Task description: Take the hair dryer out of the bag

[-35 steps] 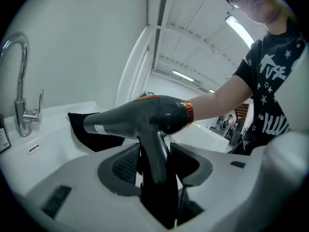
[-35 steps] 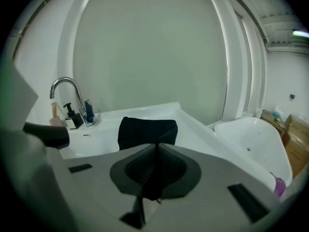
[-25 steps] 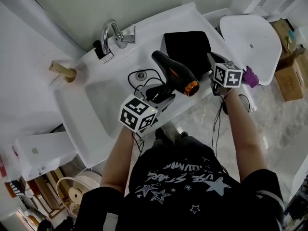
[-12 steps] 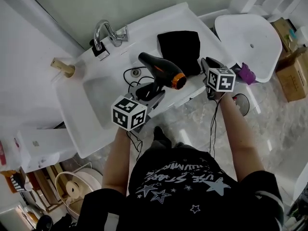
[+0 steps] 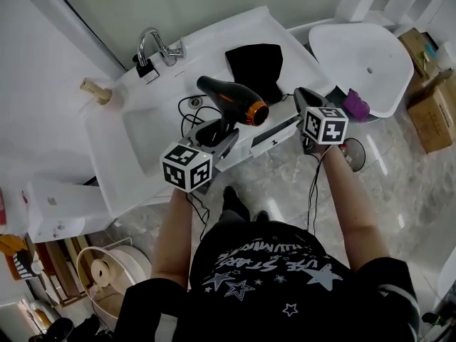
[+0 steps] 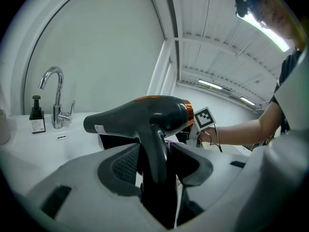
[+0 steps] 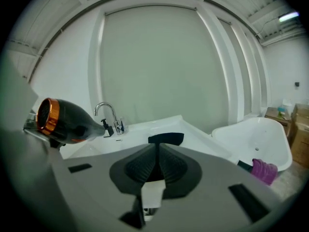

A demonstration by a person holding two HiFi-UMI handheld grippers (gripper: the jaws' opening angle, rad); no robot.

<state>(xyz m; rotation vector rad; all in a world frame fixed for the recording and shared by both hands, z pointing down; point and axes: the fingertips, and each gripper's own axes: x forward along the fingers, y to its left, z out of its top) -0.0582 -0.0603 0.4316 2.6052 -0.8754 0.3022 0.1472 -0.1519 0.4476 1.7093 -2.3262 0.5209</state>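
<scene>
**Head view.** Bag, black, lies on the white surface, slumped. Dryer is fully out of the bag, just in front of it and to its left, held up off the surface. Left gripper holds the dryer by the handle; the barrel sits above the fingers, with its orange-ringed end turned toward the right gripper. The right gripper is in front of the bag and to its right, apart from both bag and dryer. Cord hangs in loops left of the bag, over the basin. Faucet is further left of the bag.

**Left gripper view.** Left gripper: fingers are clamped on the dryer handle, one pad on each side. The handle stands upright between them and the barrel lies crosswise above. A strip of the bag shows behind the handle, not touching it.

**Right gripper view.** Right gripper: fingers are closing, tips almost together, nothing between them. Bag is straight ahead beyond the tips, flat on the surface. Dryer is well left of the bag, in the air, with its orange ring facing this camera. Tub is right of the bag.
</scene>
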